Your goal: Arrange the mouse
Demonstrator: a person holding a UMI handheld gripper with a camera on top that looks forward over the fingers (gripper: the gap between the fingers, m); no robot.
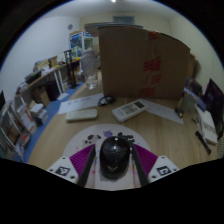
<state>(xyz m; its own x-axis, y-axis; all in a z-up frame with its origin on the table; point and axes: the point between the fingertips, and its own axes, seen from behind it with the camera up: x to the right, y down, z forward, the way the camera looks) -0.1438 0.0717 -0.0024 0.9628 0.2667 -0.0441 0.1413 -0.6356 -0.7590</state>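
A black computer mouse (pixel 115 153) sits between my two fingers, close to the gripper body. The purple pads (pixel 86 160) press against both of its sides, so my gripper (pixel 115 164) is shut on it. The mouse appears held just above the pale wooden table (pixel 150 135). Its underside is hidden.
A white keyboard (pixel 82 114) and a white remote-like device (pixel 130 110) lie ahead on the table, with a small dark object (pixel 106 100) between them. A large cardboard box (pixel 140 60) stands behind. A chair (pixel 205 105) is at the right, cluttered shelves (pixel 40 85) at the left.
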